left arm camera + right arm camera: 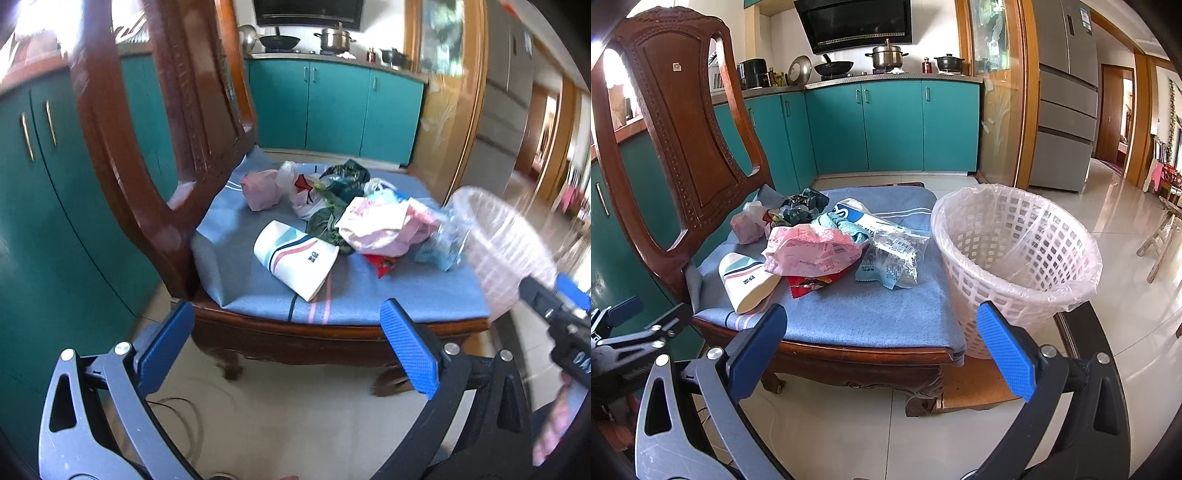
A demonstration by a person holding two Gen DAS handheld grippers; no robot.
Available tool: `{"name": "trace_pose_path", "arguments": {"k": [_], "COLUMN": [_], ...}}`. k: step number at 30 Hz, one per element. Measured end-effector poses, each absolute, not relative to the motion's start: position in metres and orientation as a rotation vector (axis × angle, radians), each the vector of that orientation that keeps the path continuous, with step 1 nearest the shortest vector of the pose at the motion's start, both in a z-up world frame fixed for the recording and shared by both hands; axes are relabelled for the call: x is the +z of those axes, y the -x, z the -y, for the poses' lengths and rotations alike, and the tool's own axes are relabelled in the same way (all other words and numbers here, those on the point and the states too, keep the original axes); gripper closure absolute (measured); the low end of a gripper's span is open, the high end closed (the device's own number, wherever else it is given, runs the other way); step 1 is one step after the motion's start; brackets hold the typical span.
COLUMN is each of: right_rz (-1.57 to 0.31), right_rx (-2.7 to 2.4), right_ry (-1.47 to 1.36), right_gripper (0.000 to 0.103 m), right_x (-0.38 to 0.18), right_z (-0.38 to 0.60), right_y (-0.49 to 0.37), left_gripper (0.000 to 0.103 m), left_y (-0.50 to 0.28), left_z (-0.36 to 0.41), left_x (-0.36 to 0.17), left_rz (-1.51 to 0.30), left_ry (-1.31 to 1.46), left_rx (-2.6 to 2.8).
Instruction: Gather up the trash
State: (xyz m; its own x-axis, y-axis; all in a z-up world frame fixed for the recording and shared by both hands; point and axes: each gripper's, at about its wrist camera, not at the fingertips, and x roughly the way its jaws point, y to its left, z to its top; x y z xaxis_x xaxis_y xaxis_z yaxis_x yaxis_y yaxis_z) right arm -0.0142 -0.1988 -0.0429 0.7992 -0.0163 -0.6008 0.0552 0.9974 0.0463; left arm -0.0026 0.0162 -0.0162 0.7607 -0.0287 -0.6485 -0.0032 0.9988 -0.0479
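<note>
On the chair's blue cushion (pixel 849 314) sits the trash pile, paper cup (pixel 748 278) nearest the front edge. The cup lies on its side, long axis running front-right to back-left, mouth toward the grippers. Left gripper (pixel 286 347) and right gripper (pixel 882 347) both gape wide, holding nothing. Risk, probably: the cup rolls off when nudged, or the light lined basket (pixel 1015 254) just beside the seat tips if bumped.

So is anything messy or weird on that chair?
Yes. A white paper cup with pink and teal stripes lies tipped on its side on the blue seat cushion, beside crumpled wrappers and bags. The lined white plastic basket looks empty.
</note>
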Motion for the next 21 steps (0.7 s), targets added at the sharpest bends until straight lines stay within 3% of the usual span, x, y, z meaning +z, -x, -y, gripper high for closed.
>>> {"name": "trace_pose_path", "arguments": {"k": [10,14,21], "right_rz": [-0.49,-0.49,-0.493], "right_rx": [0.047,0.061,0.072], "right_ry": [-0.15,-0.106,-0.017], "right_gripper": [0.003,0.003,0.003], "right_x": [-0.04,-0.041,-0.033], "right_z": [0.209,0.208,0.2], "right_y": [0.03,0.031,0.032], "left_gripper": [0.003,0.003,0.003], "left_y": [-0.001,-0.005,0.004], "left_z": [-0.019,-0.015,-0.018], "left_x": [-0.036,-0.044,-0.038], "left_rz": [-0.747,-0.854,-0.822], "left_ry": [0.037,-0.012,-0.022], "left_rx": [-0.06,-0.04,-0.049]}}
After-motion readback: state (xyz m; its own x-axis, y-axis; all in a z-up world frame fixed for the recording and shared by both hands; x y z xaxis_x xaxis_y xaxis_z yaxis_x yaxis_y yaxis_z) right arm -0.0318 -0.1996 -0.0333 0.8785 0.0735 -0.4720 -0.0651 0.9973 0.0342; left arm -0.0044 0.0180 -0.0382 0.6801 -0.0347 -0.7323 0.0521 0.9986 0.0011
